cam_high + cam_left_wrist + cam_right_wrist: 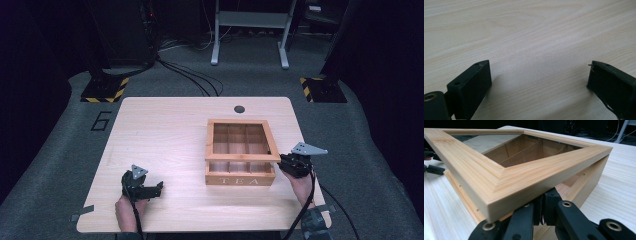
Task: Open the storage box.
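R hand-held gripper (286,161) sits at the lid's (242,158) front-right corner, jaws together under it, lid part raised off the tea box (240,180). L hand-held gripper (159,188) gapes, empty, on counter (165,125), well left of box.

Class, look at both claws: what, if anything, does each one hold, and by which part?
The right claw is shut beneath the front corner of the tea box's lid, propping it open, not gripping it. The left claw is open over the table, holding nothing.
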{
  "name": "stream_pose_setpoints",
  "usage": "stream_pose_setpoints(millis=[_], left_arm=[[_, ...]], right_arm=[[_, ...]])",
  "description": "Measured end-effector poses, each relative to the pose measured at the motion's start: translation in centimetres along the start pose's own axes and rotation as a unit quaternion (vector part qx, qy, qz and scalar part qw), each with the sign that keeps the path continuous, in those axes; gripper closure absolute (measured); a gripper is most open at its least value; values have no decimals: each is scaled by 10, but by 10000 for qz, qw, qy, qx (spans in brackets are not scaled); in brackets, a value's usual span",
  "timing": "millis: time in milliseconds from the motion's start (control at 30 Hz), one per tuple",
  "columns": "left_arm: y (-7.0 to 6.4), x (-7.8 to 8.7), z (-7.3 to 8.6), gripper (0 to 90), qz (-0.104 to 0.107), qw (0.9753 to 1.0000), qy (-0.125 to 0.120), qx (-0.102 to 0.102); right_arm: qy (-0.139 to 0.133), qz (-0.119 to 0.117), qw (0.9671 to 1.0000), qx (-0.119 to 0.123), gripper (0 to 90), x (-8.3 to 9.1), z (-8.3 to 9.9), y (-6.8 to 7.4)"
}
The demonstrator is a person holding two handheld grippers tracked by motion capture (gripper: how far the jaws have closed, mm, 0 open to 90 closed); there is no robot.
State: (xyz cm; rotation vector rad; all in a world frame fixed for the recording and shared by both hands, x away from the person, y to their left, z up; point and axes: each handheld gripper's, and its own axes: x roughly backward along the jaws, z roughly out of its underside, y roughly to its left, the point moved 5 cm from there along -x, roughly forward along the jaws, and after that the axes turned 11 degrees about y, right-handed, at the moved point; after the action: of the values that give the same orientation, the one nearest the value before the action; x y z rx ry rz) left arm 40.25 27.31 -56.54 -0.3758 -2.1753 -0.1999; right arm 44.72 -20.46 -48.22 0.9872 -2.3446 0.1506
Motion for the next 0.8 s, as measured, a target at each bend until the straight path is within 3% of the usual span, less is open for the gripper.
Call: stream_pose_setpoints(millis=[367,800], left_arm=[[0,0,0,49,-1,10000,1,1],[0,0,0,49,-2,10000,-5,5]], right_arm=[[112,-7,9999,-72,875,0,20,4],[16,-104,9999,-105,885,7,33,14]])
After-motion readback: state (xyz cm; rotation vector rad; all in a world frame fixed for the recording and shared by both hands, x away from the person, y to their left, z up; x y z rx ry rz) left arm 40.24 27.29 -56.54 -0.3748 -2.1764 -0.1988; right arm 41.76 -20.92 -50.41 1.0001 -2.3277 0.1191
